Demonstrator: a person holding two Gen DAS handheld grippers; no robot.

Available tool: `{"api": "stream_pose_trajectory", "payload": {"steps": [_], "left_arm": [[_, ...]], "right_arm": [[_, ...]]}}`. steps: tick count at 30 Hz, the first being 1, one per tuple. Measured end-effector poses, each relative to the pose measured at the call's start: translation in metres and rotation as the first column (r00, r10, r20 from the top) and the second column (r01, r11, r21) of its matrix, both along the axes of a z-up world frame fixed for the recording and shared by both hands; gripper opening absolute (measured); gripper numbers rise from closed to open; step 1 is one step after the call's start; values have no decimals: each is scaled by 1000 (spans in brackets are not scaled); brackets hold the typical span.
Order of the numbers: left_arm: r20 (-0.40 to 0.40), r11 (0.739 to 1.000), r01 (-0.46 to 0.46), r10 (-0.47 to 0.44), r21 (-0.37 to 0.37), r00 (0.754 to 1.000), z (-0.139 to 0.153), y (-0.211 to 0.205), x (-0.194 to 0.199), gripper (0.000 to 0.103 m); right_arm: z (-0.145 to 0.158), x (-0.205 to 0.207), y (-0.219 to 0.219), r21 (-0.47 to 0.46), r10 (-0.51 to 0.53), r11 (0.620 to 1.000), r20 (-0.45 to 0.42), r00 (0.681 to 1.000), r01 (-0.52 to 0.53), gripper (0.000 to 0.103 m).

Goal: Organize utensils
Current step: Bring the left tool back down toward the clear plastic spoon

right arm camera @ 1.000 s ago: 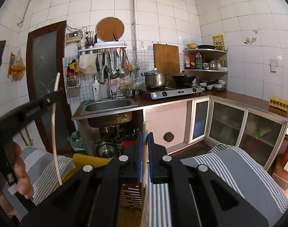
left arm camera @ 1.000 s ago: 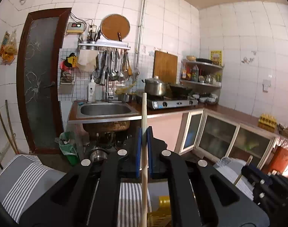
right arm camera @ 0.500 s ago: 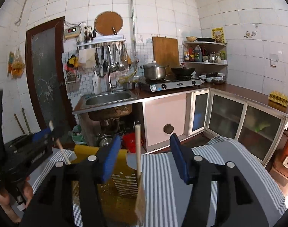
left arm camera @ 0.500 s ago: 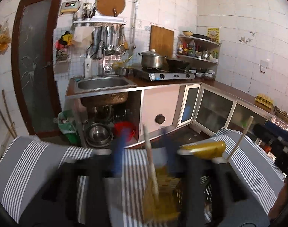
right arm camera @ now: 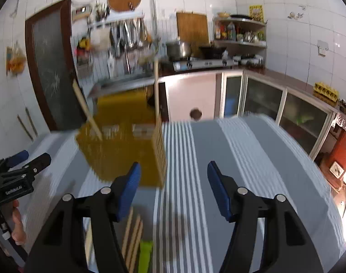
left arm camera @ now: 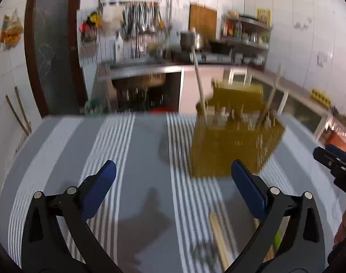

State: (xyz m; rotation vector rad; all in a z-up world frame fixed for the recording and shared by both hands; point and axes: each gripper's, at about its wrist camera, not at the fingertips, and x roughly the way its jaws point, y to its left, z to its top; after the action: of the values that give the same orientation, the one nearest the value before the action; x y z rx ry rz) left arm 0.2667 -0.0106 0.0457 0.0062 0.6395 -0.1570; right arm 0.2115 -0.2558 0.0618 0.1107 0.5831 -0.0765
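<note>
In the left wrist view, the left hand-held gripper (left arm camera: 173,175) is spreading its jaws, nothing between them, above the striped surface (left arm camera: 132,150). The yellow utensil holder (left arm camera: 232,136) stands ahead to its right, two wooden sticks (left arm camera: 199,86) upright inside.

In the right wrist view, the right hand-held gripper (right arm camera: 174,177) is also widening, empty; the holder (right arm camera: 122,145) sits ahead to its left, loose sticks (right arm camera: 133,236) beneath.

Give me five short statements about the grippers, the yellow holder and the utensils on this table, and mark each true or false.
1. The left gripper grips a chopstick. False: nothing is between its opening jaws.
2. Two wooden sticks stand in the yellow holder. True.
3. The holder lies on its side. False: it stands upright on the striped cloth.
4. More utensils lie on the cloth near the right gripper. True.
5. The right gripper's jaws are shut. False: they are apart, opening, and empty.
</note>
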Motion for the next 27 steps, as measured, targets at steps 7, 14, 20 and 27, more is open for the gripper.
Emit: {"api": "stream_pose_trajectory", "payload": {"steps": [7, 14, 20, 27], "left_arm": [[-201, 1000, -1, 3, 12, 980, -57, 5, -21, 98], [-246, 995, -29, 51, 92, 968, -84, -7, -34, 98], [-252, 996, -11, 34, 91, 967, -86, -13, -38, 98], [-269, 995, -13, 39, 97, 962, -96, -15, -35, 98]], "right_arm": [[-57, -20, 19, -1, 10, 1000, -131, 991, -10, 60], [-92, -30, 25, -8, 7, 1000, -199, 980, -8, 60], [-98, -28, 30, -14, 23, 1000, -218, 976, -27, 60], [-102, -30, 30, -30, 1, 1000, -229, 973, -8, 60]]}}
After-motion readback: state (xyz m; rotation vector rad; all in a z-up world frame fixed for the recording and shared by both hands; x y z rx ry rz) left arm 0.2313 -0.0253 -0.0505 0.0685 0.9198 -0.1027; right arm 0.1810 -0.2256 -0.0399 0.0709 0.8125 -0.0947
